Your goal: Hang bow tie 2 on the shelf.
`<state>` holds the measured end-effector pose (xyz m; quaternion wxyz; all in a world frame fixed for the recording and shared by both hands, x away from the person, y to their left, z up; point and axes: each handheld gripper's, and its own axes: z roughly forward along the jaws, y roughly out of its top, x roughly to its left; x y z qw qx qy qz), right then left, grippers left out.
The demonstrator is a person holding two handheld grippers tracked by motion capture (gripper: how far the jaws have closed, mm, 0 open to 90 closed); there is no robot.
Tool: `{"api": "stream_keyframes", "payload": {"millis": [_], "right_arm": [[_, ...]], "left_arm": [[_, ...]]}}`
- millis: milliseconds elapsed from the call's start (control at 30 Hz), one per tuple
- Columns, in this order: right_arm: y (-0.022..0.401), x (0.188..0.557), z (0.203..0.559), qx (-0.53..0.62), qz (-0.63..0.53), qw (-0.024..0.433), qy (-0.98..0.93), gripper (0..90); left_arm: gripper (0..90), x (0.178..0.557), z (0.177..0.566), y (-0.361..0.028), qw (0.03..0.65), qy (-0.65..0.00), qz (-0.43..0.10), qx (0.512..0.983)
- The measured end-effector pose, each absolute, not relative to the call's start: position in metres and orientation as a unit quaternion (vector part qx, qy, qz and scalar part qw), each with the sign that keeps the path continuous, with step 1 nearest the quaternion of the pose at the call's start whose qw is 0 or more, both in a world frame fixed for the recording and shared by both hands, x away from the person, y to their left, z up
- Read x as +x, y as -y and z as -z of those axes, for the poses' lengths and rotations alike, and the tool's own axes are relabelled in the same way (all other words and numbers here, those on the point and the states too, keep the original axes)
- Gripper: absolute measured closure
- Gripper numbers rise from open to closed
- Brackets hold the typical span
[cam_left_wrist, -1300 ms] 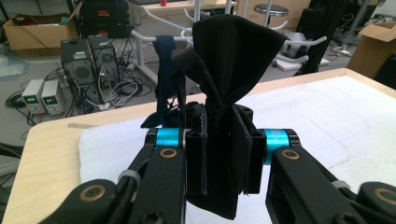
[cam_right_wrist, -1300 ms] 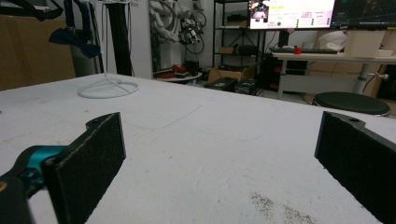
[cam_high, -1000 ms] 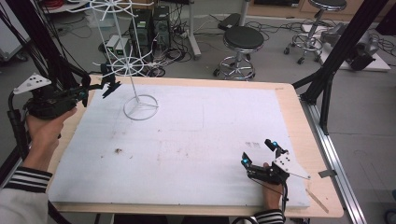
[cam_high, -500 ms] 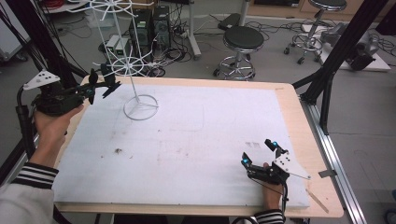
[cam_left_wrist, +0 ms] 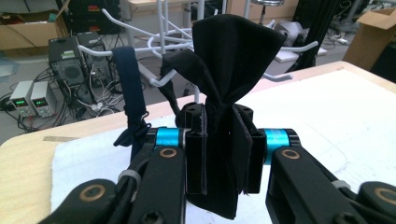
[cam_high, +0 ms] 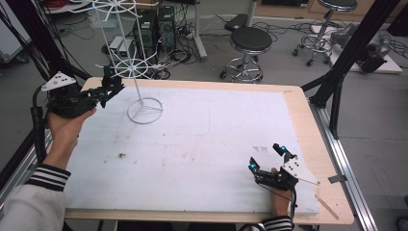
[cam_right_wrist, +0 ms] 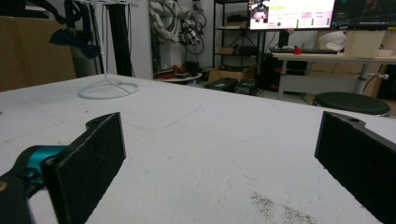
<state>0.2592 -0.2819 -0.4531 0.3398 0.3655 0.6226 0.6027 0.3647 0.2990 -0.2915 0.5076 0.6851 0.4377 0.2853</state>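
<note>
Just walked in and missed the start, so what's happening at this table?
A person works two handheld grippers. The left gripper is shut on a black cloth, held up by the white wire rack at the table's far left. A dark blue strap hangs on a rack arm. The right gripper rests open near the front right.

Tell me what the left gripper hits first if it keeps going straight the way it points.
Probably the white wire rack: its prongs stand just beyond the black cloth clamped in the left gripper, beside a dark blue strap already hanging there. Exact depth is unclear.
</note>
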Motion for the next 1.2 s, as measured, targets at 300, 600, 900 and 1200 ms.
{"api": "stream_keyframes", "payload": {"millis": [300, 600, 900, 1200], "right_arm": [[0.282, 0.259, 0.453, 0.366, -0.603, 0.338, -0.623, 1.1], [0.282, 0.259, 0.453, 0.367, -0.604, 0.337, -0.622, 1.1], [0.282, 0.259, 0.453, 0.368, -0.603, 0.335, -0.623, 1.1], [0.282, 0.259, 0.453, 0.367, -0.603, 0.338, -0.623, 1.1]], "left_arm": [[76.3, 0.373, 0.299, -0.289, 0.502, -0.439, -0.280, 0.691], [76.2, 0.380, 0.305, -0.285, 0.494, -0.444, -0.272, 0.697], [27.5, 0.382, 0.310, -0.284, 0.484, -0.426, -0.243, 0.725], [9.6, 0.368, 0.317, -0.295, 0.525, -0.401, -0.241, 0.711]]}}
